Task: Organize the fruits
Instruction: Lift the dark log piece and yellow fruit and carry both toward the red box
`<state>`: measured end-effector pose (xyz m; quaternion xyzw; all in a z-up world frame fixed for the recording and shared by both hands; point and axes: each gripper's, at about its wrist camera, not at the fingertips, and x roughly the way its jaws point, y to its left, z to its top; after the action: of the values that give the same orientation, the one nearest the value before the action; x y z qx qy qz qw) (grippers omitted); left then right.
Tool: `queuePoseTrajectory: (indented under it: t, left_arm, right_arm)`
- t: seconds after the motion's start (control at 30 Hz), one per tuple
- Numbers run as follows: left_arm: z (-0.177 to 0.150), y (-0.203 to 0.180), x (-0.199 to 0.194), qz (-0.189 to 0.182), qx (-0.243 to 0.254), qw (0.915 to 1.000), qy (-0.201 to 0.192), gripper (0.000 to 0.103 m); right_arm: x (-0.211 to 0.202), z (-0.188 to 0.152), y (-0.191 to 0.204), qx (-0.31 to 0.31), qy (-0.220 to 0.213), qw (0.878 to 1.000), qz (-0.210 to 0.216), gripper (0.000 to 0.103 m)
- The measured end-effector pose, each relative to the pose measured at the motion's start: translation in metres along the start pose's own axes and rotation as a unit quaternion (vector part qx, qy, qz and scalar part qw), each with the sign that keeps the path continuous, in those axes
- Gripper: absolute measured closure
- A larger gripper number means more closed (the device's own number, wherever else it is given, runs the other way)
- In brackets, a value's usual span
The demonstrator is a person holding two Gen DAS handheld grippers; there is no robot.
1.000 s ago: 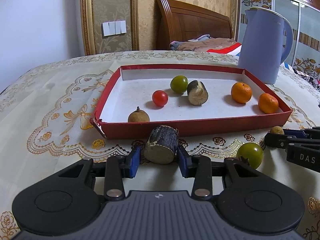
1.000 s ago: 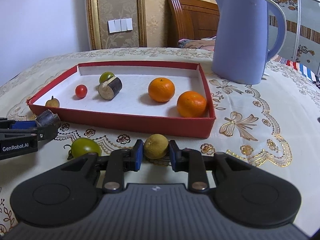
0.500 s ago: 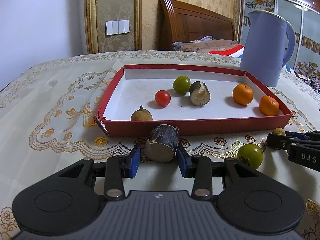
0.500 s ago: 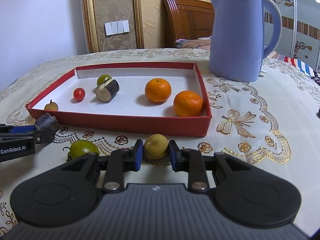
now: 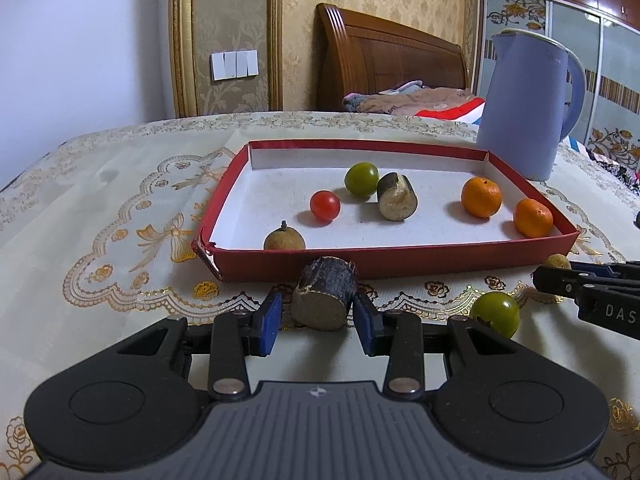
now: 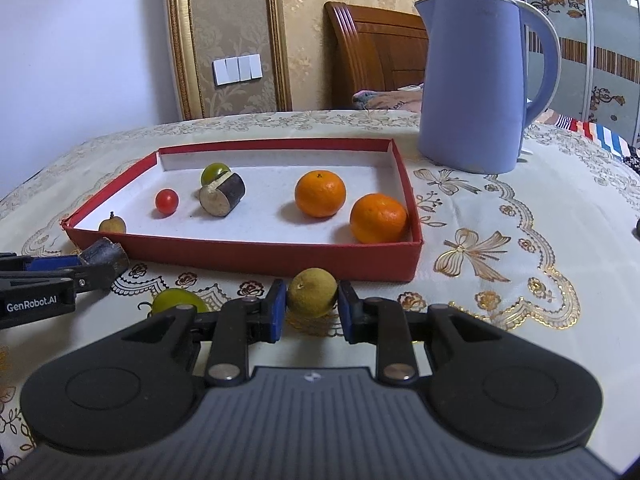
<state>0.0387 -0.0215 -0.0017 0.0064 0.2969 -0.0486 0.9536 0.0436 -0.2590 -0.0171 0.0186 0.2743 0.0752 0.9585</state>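
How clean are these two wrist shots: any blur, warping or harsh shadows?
Left wrist view: sharp, the fruit in the red tray casting soft shadows leftward, the door frame bowed by the fisheye. Right wrist view: equally sharp, the kettle leaning, dark corners at the right.

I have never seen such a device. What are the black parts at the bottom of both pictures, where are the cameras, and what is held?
Each picture comes from a camera mounted on a handheld gripper, looking forward along its two blue-padded fingers. A person holds one in each hand. The left gripper is shut on a dark cylindrical piece. The right gripper is shut on a small brownish round fruit. Both are in front of the red tray, which holds two oranges, a red tomato and other fruits. A green fruit lies loose on the tablecloth; a blue kettle stands behind.
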Motion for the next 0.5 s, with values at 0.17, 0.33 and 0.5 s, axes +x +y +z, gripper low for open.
queuePoseTrajectory:
  t: [0.17, 0.33, 0.5]
  left_arm:
    - [-0.0005, 0.0017, -0.0034, -0.003, -0.002, 1.0, -0.005, 0.065]
    - [-0.0002, 0.0031, -0.0095, -0.007, -0.005, 0.9997, -0.022, 0.065]
    - [0.0008, 0.0005, -0.0091, -0.003, 0.001, 0.9997, -0.026, 0.065]
  right_arm:
    - [-0.0022, -0.0004, -0.0011, 0.003, -0.005, 1.0, 0.0, 0.077]
    - [-0.0047, -0.0006, -0.0009, 0.004, -0.011, 1.0, 0.002, 0.077]
    - [-0.0038, -0.0006, -0.0014, 0.005, -0.007, 1.0, 0.0, 0.077]
